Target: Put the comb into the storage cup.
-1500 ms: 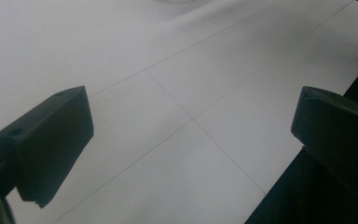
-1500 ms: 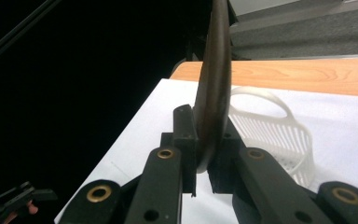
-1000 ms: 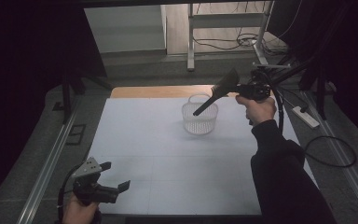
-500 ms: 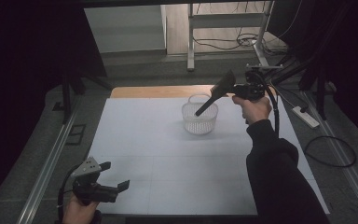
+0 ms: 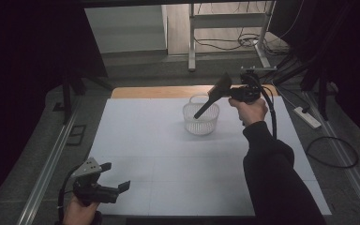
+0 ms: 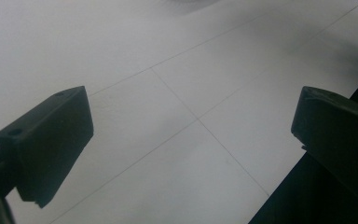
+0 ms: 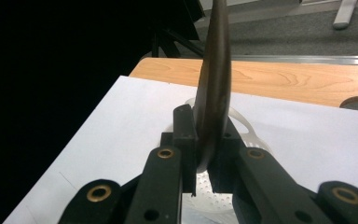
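Black spatula, apparently clamped in right gripper.

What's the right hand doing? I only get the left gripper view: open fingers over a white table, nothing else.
Observer: The right gripper is shut on a dark spatula, held up over the far side of the table.
Operator: Anything under it?
Observer: A white perforated basket stands on the table there. The spatula's lower end slants down toward the basket's opening. I can't tell if they touch.
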### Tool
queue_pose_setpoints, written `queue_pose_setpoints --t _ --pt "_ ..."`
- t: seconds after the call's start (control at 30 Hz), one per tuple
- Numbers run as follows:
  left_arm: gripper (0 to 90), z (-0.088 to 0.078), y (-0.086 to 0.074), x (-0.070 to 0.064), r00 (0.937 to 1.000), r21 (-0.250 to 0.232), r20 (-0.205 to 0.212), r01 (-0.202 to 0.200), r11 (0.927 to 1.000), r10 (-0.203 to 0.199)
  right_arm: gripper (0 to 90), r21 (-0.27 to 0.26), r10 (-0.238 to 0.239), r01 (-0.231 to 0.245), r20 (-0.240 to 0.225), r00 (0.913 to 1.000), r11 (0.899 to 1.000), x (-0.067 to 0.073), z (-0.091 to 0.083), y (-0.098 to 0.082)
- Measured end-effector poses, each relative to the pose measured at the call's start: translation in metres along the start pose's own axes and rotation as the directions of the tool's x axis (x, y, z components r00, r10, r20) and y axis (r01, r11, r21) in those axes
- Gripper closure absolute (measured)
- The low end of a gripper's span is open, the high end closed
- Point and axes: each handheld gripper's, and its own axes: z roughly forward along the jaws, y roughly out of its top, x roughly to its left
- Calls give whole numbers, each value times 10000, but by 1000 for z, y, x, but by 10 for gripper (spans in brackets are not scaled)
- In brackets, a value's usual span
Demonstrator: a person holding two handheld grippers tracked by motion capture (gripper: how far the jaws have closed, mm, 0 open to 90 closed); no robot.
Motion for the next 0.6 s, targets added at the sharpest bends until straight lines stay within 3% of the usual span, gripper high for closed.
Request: queue_pose_setpoints --t 0.6 --pt "0 0 0 1 10000 19 5 94 10000 -94 833 210 -42 38 198 9998 9998 2 17 -11"
